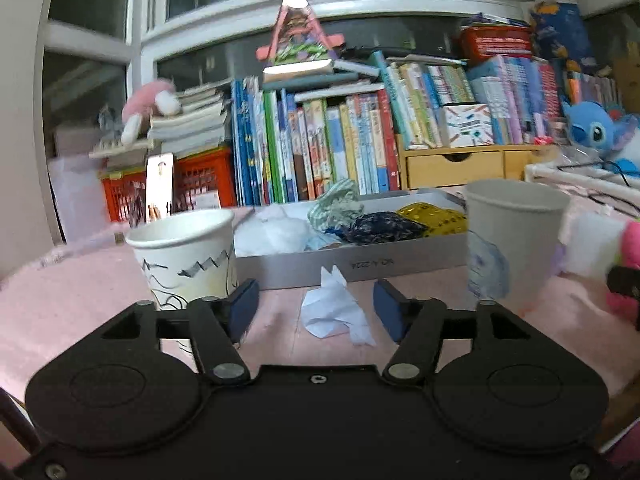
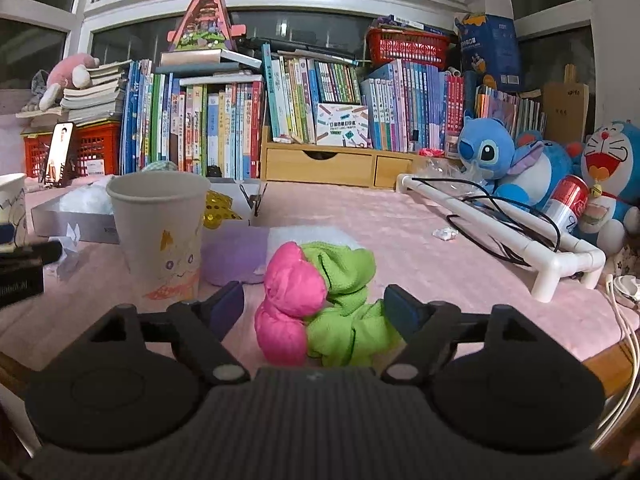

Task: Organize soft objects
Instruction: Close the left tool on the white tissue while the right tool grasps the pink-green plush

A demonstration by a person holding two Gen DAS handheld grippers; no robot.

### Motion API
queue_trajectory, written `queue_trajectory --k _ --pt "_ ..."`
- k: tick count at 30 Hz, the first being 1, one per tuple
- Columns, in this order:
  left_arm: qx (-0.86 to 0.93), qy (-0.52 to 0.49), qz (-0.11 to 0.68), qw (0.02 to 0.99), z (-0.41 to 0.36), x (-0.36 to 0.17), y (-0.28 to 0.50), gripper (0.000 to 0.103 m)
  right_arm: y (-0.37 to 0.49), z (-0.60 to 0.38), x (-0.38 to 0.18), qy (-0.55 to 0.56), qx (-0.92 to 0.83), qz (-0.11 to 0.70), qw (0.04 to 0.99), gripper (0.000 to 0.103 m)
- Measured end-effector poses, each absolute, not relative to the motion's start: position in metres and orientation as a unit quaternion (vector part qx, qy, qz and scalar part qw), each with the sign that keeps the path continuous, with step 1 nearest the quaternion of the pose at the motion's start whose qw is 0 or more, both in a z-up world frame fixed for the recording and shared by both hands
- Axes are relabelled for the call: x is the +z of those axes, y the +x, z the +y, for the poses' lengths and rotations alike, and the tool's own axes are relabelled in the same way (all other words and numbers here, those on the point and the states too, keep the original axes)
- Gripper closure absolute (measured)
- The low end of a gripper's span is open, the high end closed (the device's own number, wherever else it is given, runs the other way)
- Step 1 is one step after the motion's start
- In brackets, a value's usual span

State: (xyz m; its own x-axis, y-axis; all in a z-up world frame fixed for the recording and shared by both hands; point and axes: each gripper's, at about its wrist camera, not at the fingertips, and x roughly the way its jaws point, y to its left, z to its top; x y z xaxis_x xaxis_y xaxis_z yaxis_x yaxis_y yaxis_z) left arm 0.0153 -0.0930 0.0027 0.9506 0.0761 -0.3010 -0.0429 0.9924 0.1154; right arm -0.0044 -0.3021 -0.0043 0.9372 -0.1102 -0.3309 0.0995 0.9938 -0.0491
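Left gripper (image 1: 314, 310) jaws apart, nothing clamped. A crumpled white tissue (image 1: 338, 308) lies on the pink tablecloth (image 1: 72, 304) between and just ahead of the blue pads; neither pad touches it

Right gripper (image 2: 314, 312) jaws also apart. A pink cloth bundle (image 2: 290, 304) and a green cloth (image 2: 348, 308) sit bunched together between the pads, touching each other. Green cloth is up against the right pad or very close, cannot tell if it presses; left pad stands clear of the pink bundle. Not a grip

Layout on the table:
- grey tray (image 1: 360, 266) behind the tissue, holding a white fluffy lump (image 1: 276, 232), a green-white striped cloth (image 1: 336, 202), a dark blue patterned cloth (image 1: 380, 228) and a yellow sequin piece (image 1: 434, 216)
- paper cup with black scribbles (image 1: 186, 256) left of the tray, just beside the left pad
- plain paper cup with a crayon drawing (image 2: 158, 232) upright between tray and the pink/green pile
- purple pad (image 2: 236, 254) and a white one (image 2: 316, 236) flat behind the pile

Background: books (image 2: 224, 128), blue plush toy (image 2: 490, 156), red can (image 2: 566, 202) on a white pipe rack (image 2: 516, 236)
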Motion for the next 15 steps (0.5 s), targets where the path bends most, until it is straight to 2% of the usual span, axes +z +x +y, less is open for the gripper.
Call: queue_trajectory --k 3,12,14,15 --pt "0.036 0.026 0.182 0.982 -0.084 0.001 0.032 0.035 -0.002 -0.302 -0.005 -0.015 -0.055 0.172 0.983 0.015" --pt "0.028 0.031 0.216 0.975 -0.082 -0.01 0.056 0.035 0.007 -0.301 -0.01 -0.02 -0.063 0.182 0.981 0.012" --pt "0.023 0.024 0.222 0.974 -0.081 -0.012 0.06 0.039 0.008 -0.301 -0.011 -0.021 -0.065 0.183 0.981 0.012" --pt "0.018 0.02 0.225 0.974 -0.08 -0.012 0.06 0.046 0.008 -0.301 -0.011 -0.021 -0.066 0.184 0.98 0.012"
